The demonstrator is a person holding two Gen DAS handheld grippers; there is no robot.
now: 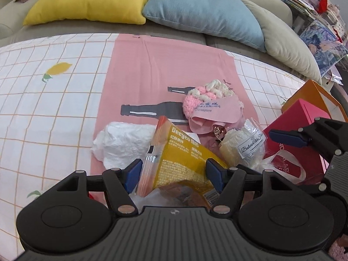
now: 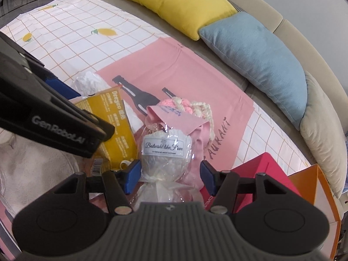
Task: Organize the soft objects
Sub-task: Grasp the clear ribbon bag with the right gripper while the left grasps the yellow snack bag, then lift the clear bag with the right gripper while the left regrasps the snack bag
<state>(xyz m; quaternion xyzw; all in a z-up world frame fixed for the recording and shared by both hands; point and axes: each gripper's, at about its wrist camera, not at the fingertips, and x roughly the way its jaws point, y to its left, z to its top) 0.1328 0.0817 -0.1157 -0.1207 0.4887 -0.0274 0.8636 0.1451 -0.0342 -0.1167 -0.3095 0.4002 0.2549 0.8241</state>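
A yellow tissue pack (image 1: pixel 184 158) lies tilted on a pile atop a pink cloth (image 1: pixel 163 69). My left gripper (image 1: pixel 173 175) is open, one blue pad on either side of the pack. A small white flower bundle in clear cellophane (image 2: pixel 163 150) carries a printed label. My right gripper (image 2: pixel 170 177) stands open around it: the left pad is at the wrap, the right pad clear of it. Behind both lies a pink-and-cream crocheted bouquet (image 1: pixel 208 100) in pink wrap. Left of the pack is a crumpled white plastic bag (image 1: pixel 121 143).
A red box (image 1: pixel 298 117) and an orange paper bag (image 1: pixel 315 95) stand at the right. Yellow (image 1: pixel 91 0), blue (image 1: pixel 200 10) and beige (image 1: pixel 287 43) pillows line the sofa back. A checked lemon-print sheet (image 1: pixel 43 108) covers the seat to the left.
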